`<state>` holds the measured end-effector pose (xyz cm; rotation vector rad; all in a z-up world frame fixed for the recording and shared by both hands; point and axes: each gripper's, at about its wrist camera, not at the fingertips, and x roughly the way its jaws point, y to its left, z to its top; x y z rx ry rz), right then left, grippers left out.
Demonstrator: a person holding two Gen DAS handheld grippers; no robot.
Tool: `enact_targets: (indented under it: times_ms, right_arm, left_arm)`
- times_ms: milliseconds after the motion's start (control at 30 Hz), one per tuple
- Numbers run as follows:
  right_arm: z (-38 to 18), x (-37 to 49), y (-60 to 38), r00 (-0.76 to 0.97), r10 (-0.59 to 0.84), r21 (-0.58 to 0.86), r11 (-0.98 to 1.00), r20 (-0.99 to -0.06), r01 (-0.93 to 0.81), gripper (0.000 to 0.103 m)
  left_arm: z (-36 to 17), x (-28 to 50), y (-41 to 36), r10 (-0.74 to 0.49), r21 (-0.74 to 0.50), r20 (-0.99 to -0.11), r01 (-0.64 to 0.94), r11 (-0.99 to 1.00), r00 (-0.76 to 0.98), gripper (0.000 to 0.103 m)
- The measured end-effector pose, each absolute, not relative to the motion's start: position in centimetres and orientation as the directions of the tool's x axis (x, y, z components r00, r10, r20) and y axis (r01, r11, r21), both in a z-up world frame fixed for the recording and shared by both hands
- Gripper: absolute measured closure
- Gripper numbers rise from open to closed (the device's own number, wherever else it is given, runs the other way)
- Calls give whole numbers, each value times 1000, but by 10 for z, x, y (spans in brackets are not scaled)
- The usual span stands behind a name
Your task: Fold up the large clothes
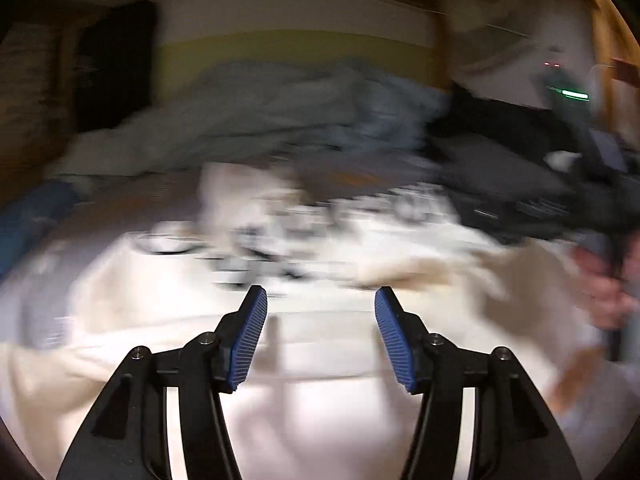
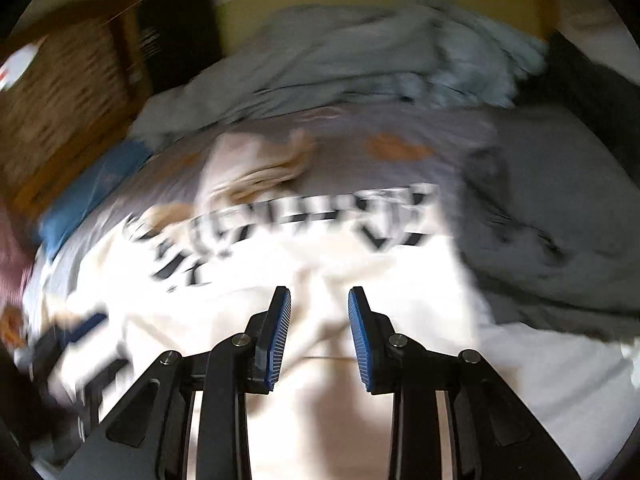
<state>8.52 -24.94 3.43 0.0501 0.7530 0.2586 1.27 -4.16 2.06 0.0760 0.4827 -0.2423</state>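
A large white garment (image 1: 320, 360) with black block lettering (image 2: 288, 220) lies spread on a bed, blurred by motion. My left gripper (image 1: 320, 300) is open and empty just above its lower part. My right gripper (image 2: 319, 300) is open and empty over the white cloth (image 2: 400, 288) below the lettering. The right gripper and the hand holding it also show at the right of the left wrist view (image 1: 592, 184). The left gripper shows blurred at the lower left of the right wrist view (image 2: 60, 340).
A grey bedsheet (image 2: 540, 168) with orange patches lies under the garment. A crumpled light blue blanket (image 2: 380, 52) is heaped at the far side. A blue item (image 2: 92, 196) lies at the left edge. Wooden furniture (image 2: 60, 100) stands at the left.
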Motion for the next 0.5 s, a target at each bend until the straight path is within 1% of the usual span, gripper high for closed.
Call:
enact_targets:
  times_ms: [33, 67, 167, 200, 233, 267, 300, 333, 400, 467, 500]
  right_arm:
    - [34, 83, -238, 697, 262, 124, 962, -668, -243, 71]
    - [33, 81, -223, 691, 276, 102, 954, -668, -282, 71]
    - [25, 81, -191, 665, 259, 30, 942, -701, -335, 71]
    - [18, 83, -182, 650, 225, -10, 942, -726, -336, 70]
    - [10, 85, -176, 637, 176, -53, 945, -751, -324, 66]
    - [1, 88, -174, 623, 101, -112, 949, -776, -294, 64]
    - [-3, 88, -176, 624, 59, -139, 954, -779, -264, 64]
    - [-2, 84, -185, 643, 47, -128, 966, -764, -224, 64]
    - [7, 74, -202, 676, 30, -99, 984, -736, -151, 64]
    - [18, 55, -224, 725, -41, -112, 992, -687, -50, 64]
    - [19, 47, -233, 734, -98, -134, 991, -673, 10, 64]
  left_arm:
    - [16, 21, -28, -144, 22, -481, 176, 984, 865, 48]
    - [13, 28, -16, -111, 11, -500, 135, 991, 859, 49]
    - [2, 43, 10, -51, -27, -551, 44, 999, 833, 49]
    - [-2, 48, 15, -47, -42, -579, 28, 999, 814, 49]
    - [-7, 50, 20, -47, -59, -602, 14, 998, 797, 49]
    - [-11, 50, 22, -48, -71, -619, 5, 997, 784, 49]
    - [-14, 50, 23, -48, -73, -632, 2, 997, 774, 49]
    - [-16, 48, 23, -42, -62, -643, 3, 998, 765, 49]
    - [-22, 37, 21, -4, -2, -654, 3, 1000, 756, 49]
    - [-25, 30, 20, 41, 37, -650, -22, 999, 759, 49]
    - [-27, 30, 18, 49, 44, -657, -27, 999, 752, 49]
